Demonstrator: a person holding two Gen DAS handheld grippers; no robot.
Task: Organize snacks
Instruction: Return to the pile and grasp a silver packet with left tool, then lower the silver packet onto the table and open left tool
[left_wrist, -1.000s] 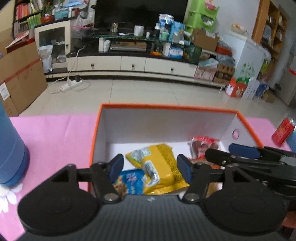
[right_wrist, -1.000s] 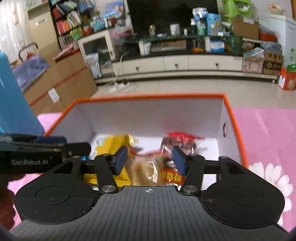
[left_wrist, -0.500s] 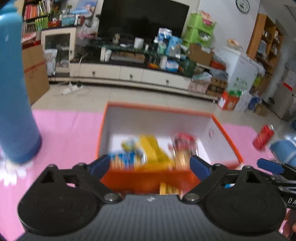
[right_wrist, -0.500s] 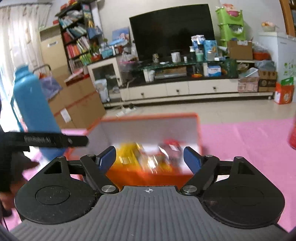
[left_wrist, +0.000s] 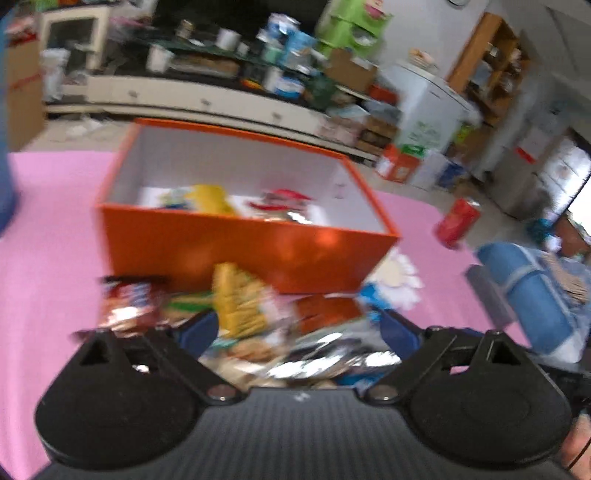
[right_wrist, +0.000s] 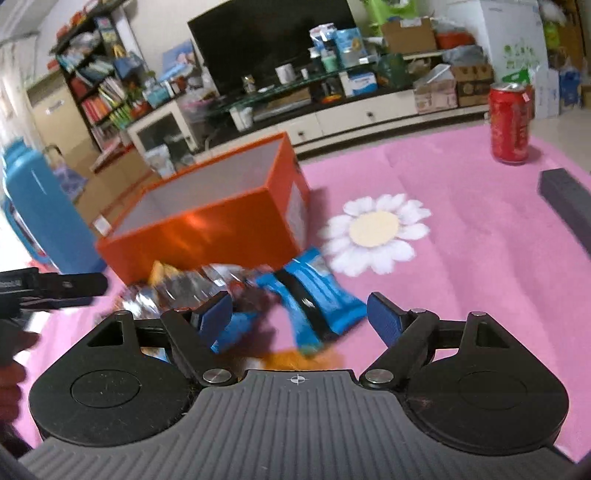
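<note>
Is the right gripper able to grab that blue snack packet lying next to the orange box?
Probably yes. The right gripper is open, and the blue snack packet lies on the pink cloth just ahead of its fingers with nothing on top. The orange box stands behind it, out of the way.

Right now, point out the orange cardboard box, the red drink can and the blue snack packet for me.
Orange cardboard box (right_wrist: 207, 236): right wrist view, on its near orange wall.
Red drink can (right_wrist: 509, 125): right wrist view, on the middle of its side.
Blue snack packet (right_wrist: 317, 291): right wrist view, on its wrapper's middle.
</note>
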